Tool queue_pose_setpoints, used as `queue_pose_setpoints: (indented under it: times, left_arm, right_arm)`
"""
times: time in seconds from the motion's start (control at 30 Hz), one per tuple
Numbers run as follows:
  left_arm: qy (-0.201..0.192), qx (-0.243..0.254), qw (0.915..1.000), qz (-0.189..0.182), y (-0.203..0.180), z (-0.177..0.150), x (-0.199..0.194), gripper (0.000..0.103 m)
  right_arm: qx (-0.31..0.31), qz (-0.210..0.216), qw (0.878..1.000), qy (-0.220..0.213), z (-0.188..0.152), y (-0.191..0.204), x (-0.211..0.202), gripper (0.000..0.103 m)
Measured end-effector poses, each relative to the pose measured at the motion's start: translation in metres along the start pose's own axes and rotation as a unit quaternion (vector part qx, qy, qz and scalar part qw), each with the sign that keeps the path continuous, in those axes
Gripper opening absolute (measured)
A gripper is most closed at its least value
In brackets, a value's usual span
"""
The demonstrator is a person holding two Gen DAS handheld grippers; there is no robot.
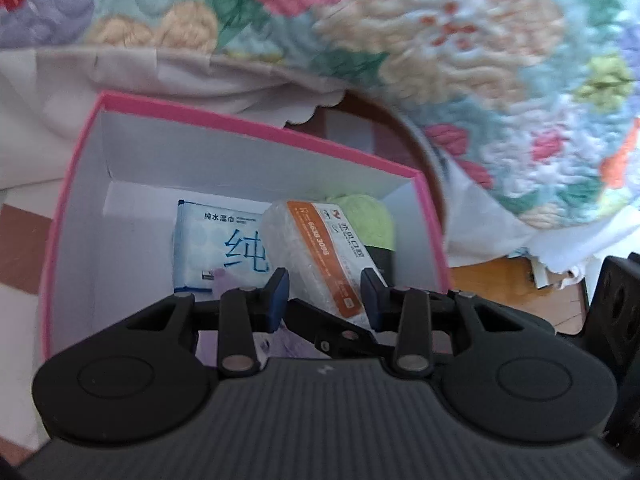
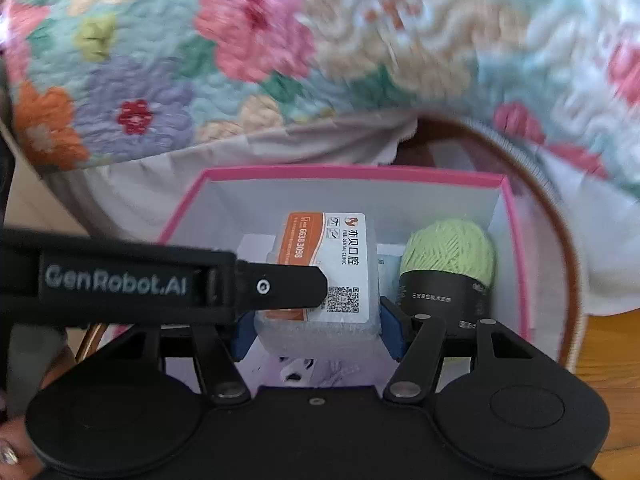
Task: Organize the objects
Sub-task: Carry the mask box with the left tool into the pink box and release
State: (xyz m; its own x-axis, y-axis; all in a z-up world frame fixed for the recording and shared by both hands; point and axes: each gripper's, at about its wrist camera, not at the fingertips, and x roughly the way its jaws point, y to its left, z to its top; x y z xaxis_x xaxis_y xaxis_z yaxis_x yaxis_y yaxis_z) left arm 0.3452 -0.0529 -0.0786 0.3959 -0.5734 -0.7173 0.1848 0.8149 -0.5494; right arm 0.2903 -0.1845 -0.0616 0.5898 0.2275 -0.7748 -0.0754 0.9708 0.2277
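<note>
Progress of the sort, seen from both wrists. The box (image 2: 352,172) – pink rim, white inside – sits open below the quilt (image 1: 440,40), and most of what shows is already in it.

Done: the wipes (image 1: 216,248) lie flat on the box floor, left of the middle. The yarn (image 2: 448,248) stands against the right wall, near the far right corner. A pale purple item (image 2: 344,368) lies by the near edge, too hidden to name.

In hand: the case (image 2: 344,248), a clear plastic one with an orange-and-white label, is inside the rim at mid-box, between the wipes and the yarn. Your right gripper (image 2: 318,332) is clamped on it, one blue pad against each long side. Whether the case rests on the floor or hangs just above it cannot be told; it looks tilted over the edge of the wipes.

Your left gripper (image 1: 326,296) reaches in from the left wall. In the right wrist view one of its fingers crosses the top of the label. In its own view the pads stand either side of the near end of the case – whether they press on it or merely bracket it cannot be told.

Left to do, as a judgement: set the case down level in the free strip of floor, let go, and lift both grippers clear of the rim. No loose things show outside the box, so this may be among the last items, though little of the surroundings is in view.
</note>
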Motion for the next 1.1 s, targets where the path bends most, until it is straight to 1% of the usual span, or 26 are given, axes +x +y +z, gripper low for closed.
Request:
queue_pose_setpoints:
  times: [0.17,0.27,0.33,0.43,0.5,0.53,0.63,0.7,0.73,0.77,0.8,0.93,1.07,1.1]
  left_arm:
    - [0.02,-0.024,0.9995,0.003,0.017,0.008,0.032,0.036]
    - [0.03,-0.052,0.9982,-0.004,0.03,0.009,0.044,0.031]
    - [0.038,-0.061,0.9974,-0.002,0.035,0.009,0.049,0.028]
    - [0.042,-0.062,0.9972,0.003,0.039,0.003,0.054,0.024]
    - [0.04,-0.058,0.9975,0.004,0.037,0.0,0.054,0.023]
    - [0.039,-0.057,0.9976,0.004,0.036,-0.001,0.055,0.023]
    - [0.035,-0.056,0.9978,0.011,0.033,-0.003,0.059,0.023]
    - [0.024,-0.05,0.9982,0.021,0.029,-0.004,0.057,0.023]
    - [0.022,-0.046,0.9983,0.03,0.027,-0.004,0.055,0.024]
    - [0.015,-0.041,0.9985,0.034,0.024,-0.004,0.053,0.024]
    - [0.01,-0.036,0.9987,0.034,0.022,-0.004,0.049,0.024]
    - [0.003,-0.02,0.999,0.04,0.014,-0.006,0.035,0.025]
    - [0.009,0.005,0.9975,0.069,0.003,-0.011,0.022,0.025]
    - [0.015,0.012,0.9969,0.076,0.0,-0.014,0.019,0.025]
  right_arm:
    - [0.008,-0.011,0.999,0.033,0.007,-0.015,0.035,0.066]
    - [0.004,-0.017,0.998,0.059,0.01,-0.018,0.051,0.066]
    - [0.002,-0.013,0.997,0.07,0.01,-0.019,0.055,0.069]
    - [0.015,-0.006,0.996,0.084,0.003,-0.018,0.054,0.069]
    - [0.007,-0.013,0.997,0.08,-0.004,-0.015,0.05,0.068]
    - [-0.001,-0.02,0.997,0.076,-0.007,-0.012,0.047,0.066]
    - [-0.028,-0.042,0.997,0.059,-0.013,-0.007,0.042,0.064]
    - [-0.021,-0.048,0.997,0.048,-0.012,-0.01,0.042,0.063]
    - [-0.012,-0.048,0.998,0.039,-0.011,-0.011,0.042,0.061]
    - [-0.004,-0.055,0.998,0.028,-0.009,-0.013,0.042,0.054]
    - [-0.005,-0.061,0.998,0.029,-0.008,-0.013,0.044,0.048]
    - [-0.017,-0.066,0.997,0.022,-0.003,-0.011,0.045,0.048]
    - [-0.026,-0.064,0.997,0.019,-0.006,-0.01,0.039,0.048]
    - [-0.027,-0.063,0.997,0.017,-0.008,-0.009,0.035,0.05]
